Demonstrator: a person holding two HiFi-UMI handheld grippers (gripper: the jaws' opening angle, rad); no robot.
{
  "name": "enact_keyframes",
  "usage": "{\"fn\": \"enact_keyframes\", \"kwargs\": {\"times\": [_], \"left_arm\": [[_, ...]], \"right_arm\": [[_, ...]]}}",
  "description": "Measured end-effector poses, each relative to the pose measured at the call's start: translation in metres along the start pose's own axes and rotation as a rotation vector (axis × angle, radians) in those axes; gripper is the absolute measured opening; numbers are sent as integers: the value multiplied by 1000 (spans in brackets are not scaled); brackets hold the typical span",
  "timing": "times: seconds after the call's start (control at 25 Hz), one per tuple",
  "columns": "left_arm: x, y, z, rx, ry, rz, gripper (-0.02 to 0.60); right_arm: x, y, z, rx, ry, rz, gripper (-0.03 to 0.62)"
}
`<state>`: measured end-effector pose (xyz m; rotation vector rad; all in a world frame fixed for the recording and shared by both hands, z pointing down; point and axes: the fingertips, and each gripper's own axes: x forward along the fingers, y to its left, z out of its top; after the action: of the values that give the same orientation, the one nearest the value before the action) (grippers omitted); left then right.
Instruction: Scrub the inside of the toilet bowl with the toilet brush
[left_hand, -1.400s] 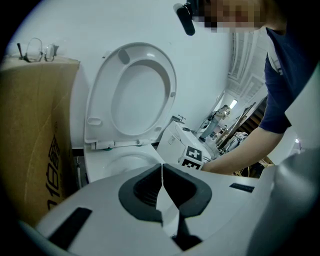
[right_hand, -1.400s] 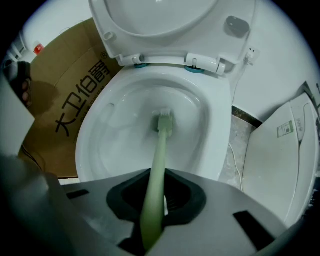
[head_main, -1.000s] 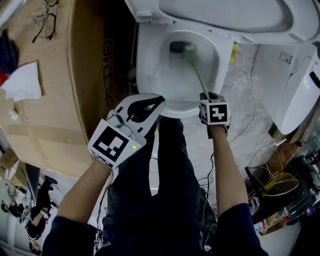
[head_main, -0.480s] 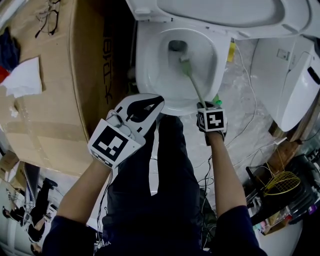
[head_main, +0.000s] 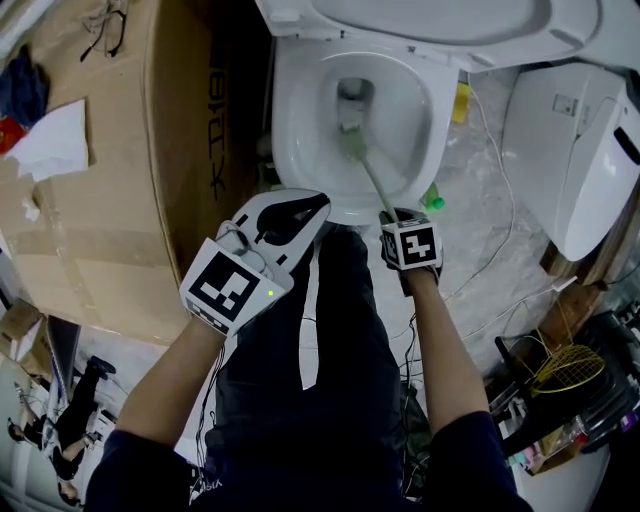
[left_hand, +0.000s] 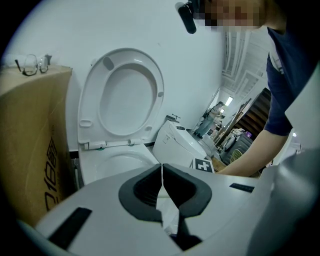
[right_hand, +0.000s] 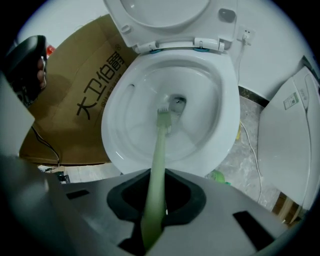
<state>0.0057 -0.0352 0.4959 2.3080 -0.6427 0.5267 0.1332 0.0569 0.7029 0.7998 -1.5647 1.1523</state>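
The white toilet bowl (head_main: 300, 120) (right_hand: 120, 135) (left_hand: 100, 165) stands open with its seat and lid (head_main: 440, 25) (left_hand: 122, 95) raised. A pale green toilet brush (head_main: 365, 170) (right_hand: 159, 160) reaches down into the bowl, its head (right_hand: 164, 116) close to the drain. My right gripper (head_main: 395, 218) (right_hand: 155, 205) is shut on the brush handle, just in front of the bowl's front rim. My left gripper (head_main: 300, 205) (left_hand: 162, 172) hovers left of it near the rim, jaws shut with nothing between them.
A large cardboard box (head_main: 100, 170) (right_hand: 75, 100) stands close on the toilet's left, with glasses (head_main: 105, 30) and paper on top. A second white toilet unit (head_main: 570, 150) (right_hand: 295, 135) sits on the right. Cables (head_main: 490, 250) cross the marble floor; a small green item (head_main: 432, 198) lies beside the bowl.
The right gripper has drawn back and left along the front rim. The brush head has shifted left and nearer inside the bowl. The left gripper has stayed put.
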Motion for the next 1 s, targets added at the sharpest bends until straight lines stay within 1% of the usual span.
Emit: {"fn": "enact_keyframes", "kwargs": {"times": [0.12,0.28,0.56,1.0], "left_arm": [[-1,-8,3,12,-4,2,35],[-5,-14,12,22,-11,15,35],[-14,-30,30,70,-7,32,35],[-41,-47,80,121,-46,86,35]], "right_arm": [[-1,9,-15,32,15,46,52],[-16,20,-8,34,-48,85,52],[-61,20,8,39,-158,101,52],[-153,20,35,36,-314,100,53]]}}
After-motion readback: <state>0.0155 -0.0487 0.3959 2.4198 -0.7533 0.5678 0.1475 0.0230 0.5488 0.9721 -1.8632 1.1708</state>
